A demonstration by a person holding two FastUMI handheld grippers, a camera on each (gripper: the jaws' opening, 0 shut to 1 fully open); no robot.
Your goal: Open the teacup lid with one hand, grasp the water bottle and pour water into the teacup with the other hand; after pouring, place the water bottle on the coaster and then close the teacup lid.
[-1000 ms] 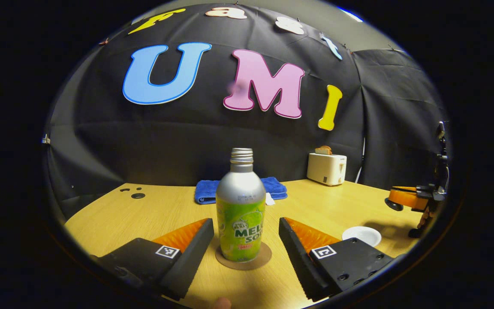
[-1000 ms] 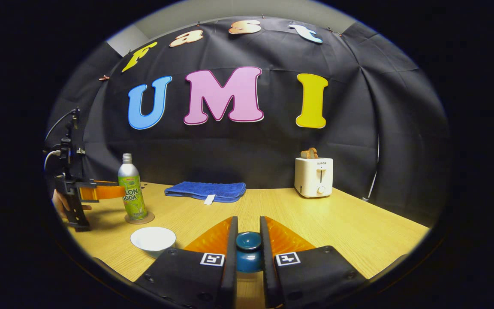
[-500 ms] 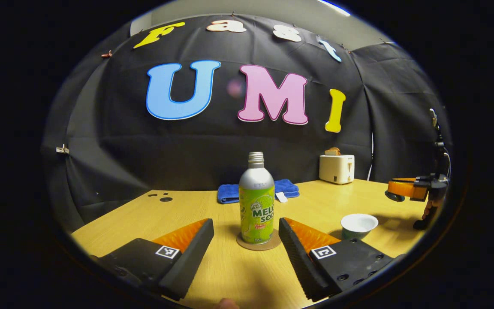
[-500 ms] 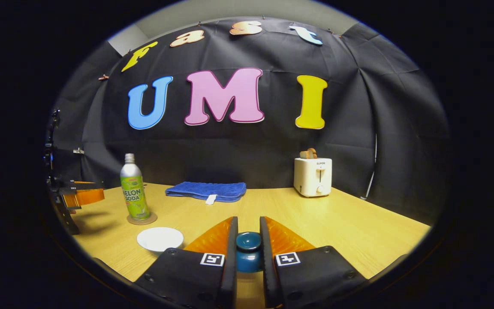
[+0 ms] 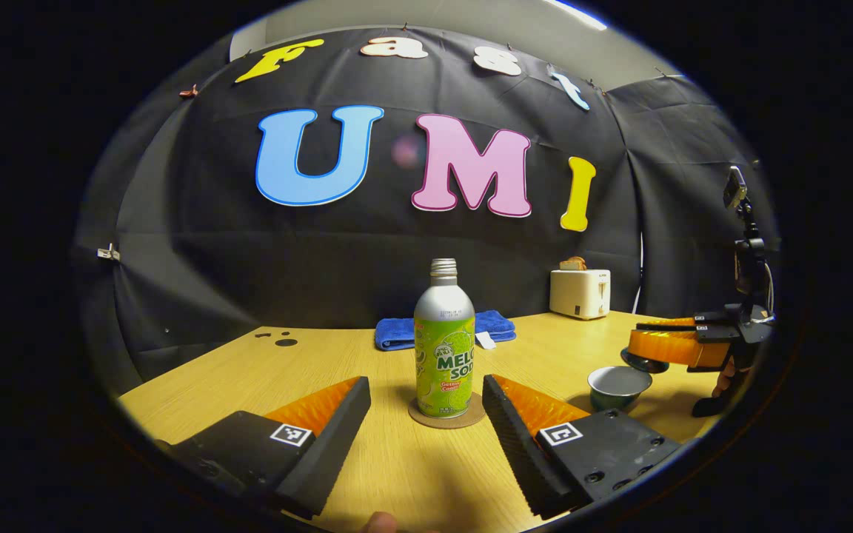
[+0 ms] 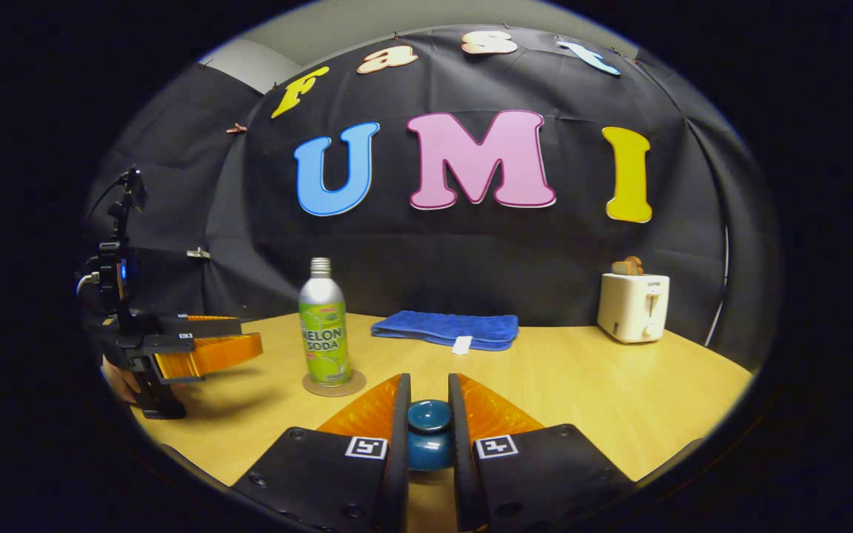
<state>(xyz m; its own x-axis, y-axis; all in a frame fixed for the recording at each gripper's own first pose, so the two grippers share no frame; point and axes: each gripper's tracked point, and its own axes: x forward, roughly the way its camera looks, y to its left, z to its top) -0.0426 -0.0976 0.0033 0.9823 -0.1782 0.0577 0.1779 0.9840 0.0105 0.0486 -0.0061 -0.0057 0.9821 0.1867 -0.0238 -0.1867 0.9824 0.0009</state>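
left gripper (image 5: 426, 414): fingers wide apart, holding nothing, silver-and-green soda bottle (image 5: 444, 343) upright on round brown coaster (image 5: 447, 412) just ahead between them | right gripper (image 6: 429, 429): fingers clamped on dark teal round lid knob (image 6: 429, 433), above wooden table (image 6: 582, 392) | open teacup (image 5: 618, 386) right of bottle

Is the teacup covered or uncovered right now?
Uncovered. The right gripper is shut on the lid by its knob, and the left gripper view shows the teacup with its mouth open beside that gripper.
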